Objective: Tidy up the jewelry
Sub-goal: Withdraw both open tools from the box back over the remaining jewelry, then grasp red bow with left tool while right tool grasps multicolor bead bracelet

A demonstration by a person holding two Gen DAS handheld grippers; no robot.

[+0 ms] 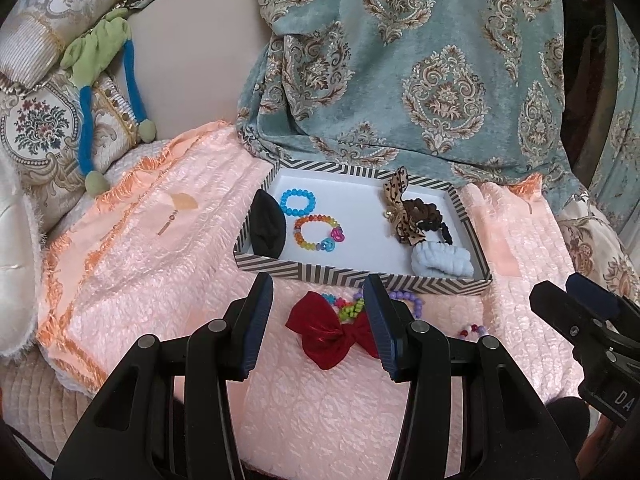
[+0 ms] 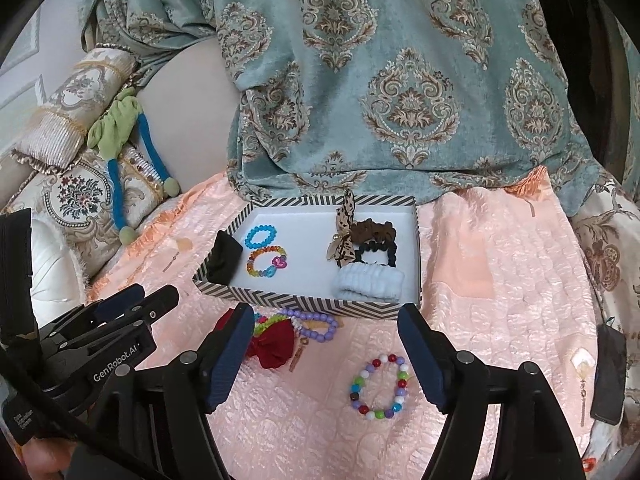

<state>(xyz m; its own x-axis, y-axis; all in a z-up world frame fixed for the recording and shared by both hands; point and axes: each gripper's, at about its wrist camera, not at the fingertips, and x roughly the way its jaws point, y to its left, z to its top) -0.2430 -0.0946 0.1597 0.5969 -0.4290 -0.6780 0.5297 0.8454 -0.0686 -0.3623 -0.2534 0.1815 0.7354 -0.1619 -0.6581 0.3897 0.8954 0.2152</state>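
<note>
Tray: I saw the striped tray (image 2: 304, 302) sitting on the pink blanket (image 2: 500, 280), its far edge by the teal drape (image 2: 400, 100).
Tray, left half: a black pouch (image 2: 225, 260) leaned in the left corner; beside it lay a blue bracelet (image 2: 261, 237) and, nearer me, a rainbow bracelet (image 2: 266, 266).
Tray, right half: a spotted bow (image 2: 344, 236), a brown scrunchie (image 2: 376, 228), a black scrunchie (image 2: 376, 254) and a pale blue scrunchie (image 2: 368, 286) were bunched together, touching.
Loose pile: just in front of the tray's near wall I had a red bow (image 1: 332, 330), a neon bead string (image 1: 348, 308) over its top edge, and a purple bracelet (image 2: 316, 326) beside them.
Bead bracelet: a multicolour bracelet (image 2: 380, 386) lay alone on the blanket, apart from the pile and nearer me.
Left gripper (image 1: 318, 326): jaws parted and holding nothing; I saw it hovering over the red bow, not touching it.
Right gripper (image 2: 326, 360): jaws spread wide, empty; the multicolour bracelet showed between the fingers, clear of both pads.
Background: cushions (image 1: 44, 128) and a green-and-blue cloth toy (image 1: 96, 80) sat off to the left.
</note>
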